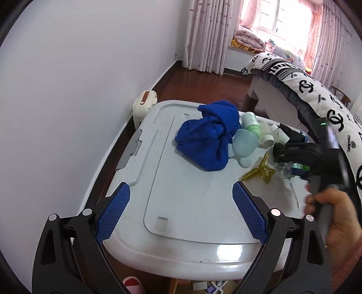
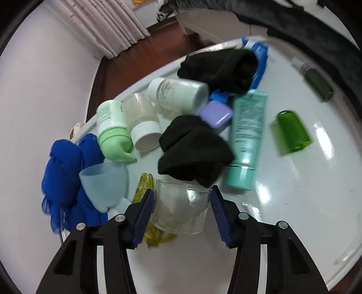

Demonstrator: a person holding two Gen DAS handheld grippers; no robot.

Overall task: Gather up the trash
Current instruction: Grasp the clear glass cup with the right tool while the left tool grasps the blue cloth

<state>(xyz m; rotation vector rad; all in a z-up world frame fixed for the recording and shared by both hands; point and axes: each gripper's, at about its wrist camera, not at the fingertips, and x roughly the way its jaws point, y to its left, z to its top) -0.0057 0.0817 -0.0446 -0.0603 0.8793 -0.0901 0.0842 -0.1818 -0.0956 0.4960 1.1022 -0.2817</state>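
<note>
Right gripper (image 2: 182,211), jaws straddling a clear plastic cup (image 2: 181,208), contact unclear; left gripper (image 1: 181,212) spread, empty. Risk: thin wall buckles, the cup squirts free.

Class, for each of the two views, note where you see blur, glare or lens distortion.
Left wrist view: the window is blown out pink-white, the fisheye bends the wall, and the right hand-held gripper is motion-smeared. Right wrist view: bright glare patches on the white lid, and the green bottle is smeared by motion.
</note>
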